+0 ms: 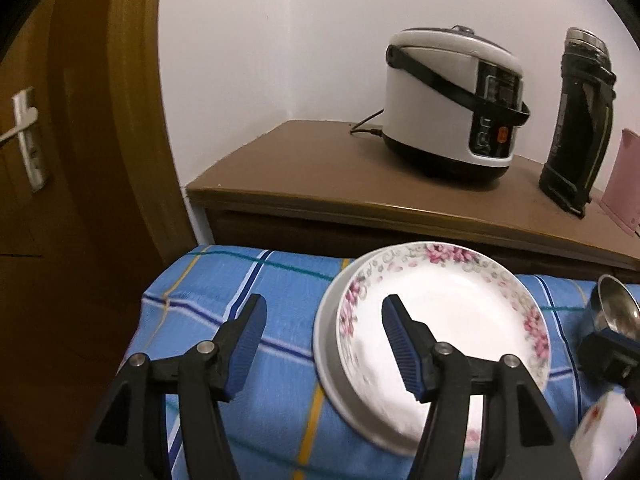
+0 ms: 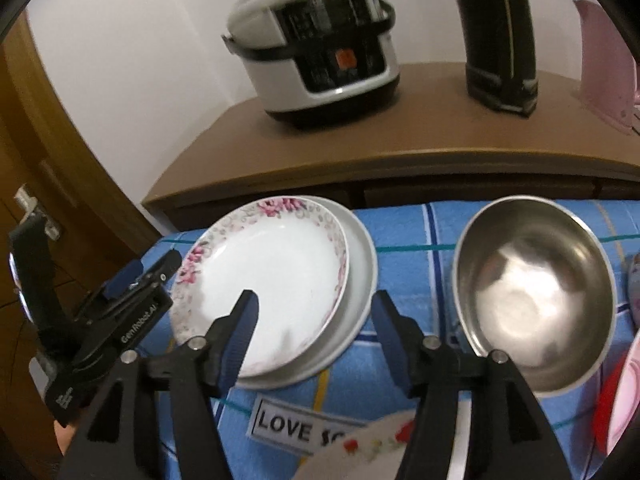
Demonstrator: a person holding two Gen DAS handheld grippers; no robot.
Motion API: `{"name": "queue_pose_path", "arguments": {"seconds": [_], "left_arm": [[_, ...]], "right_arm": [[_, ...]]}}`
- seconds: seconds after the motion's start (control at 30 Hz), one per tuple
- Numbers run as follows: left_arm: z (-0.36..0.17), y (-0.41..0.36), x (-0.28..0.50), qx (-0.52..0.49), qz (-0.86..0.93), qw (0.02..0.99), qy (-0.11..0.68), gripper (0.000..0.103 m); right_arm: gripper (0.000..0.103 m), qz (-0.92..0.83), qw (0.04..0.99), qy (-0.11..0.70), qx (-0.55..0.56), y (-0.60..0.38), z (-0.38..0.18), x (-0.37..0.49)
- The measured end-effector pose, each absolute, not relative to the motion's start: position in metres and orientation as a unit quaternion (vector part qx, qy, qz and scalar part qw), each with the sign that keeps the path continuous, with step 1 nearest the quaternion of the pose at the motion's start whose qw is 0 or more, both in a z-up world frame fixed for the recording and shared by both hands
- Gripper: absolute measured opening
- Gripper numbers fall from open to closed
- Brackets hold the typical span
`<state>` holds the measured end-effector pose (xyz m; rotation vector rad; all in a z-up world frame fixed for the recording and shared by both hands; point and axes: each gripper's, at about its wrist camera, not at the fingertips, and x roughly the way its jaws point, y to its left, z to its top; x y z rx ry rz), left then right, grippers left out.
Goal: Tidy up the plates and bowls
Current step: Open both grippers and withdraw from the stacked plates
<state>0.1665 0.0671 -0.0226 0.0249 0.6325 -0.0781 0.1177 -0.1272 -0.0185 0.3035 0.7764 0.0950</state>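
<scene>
Since floral plate [image 2: 272,280] sits nested on plain white plate [image 2: 362,276], stack reads as already placed: you've got plates grouped near back-left corner of blue checked cloth [image 1: 240,280], steel bowl [image 2: 532,296] kept apart toward back-right. Your left tongs [image 1: 324,344] stand apart, empty; plate rim lies between fingers, right finger over plate well, no contact. Your right tongs [image 2: 316,336] also apart, empty, straddling stack's near-right rim above it, steel bowl just beside right finger.
</scene>
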Motion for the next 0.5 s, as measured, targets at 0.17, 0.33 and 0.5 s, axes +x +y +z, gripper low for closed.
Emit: {"name": "queue_pose_path", "arguments": {"seconds": [0.17, 0.33, 0.5], "left_arm": [[-0.018, 0.059, 0.137, 0.034, -0.024, 0.949, 0.311, 0.063], [-0.009, 0.052, 0.107, 0.043, -0.022, 0.952, 0.301, 0.063], [-0.002, 0.043, 0.08, 0.047, -0.022, 0.954, 0.296, 0.064]], "right_arm": [[0.067, 0.04, 0.924, 0.354, 0.138, -0.129, -0.007, 0.089], [0.067, 0.042, 0.927, 0.344, 0.144, -0.134, -0.006, 0.065], [0.067, 0.044, 0.929, 0.341, 0.137, -0.134, -0.007, 0.046]]}}
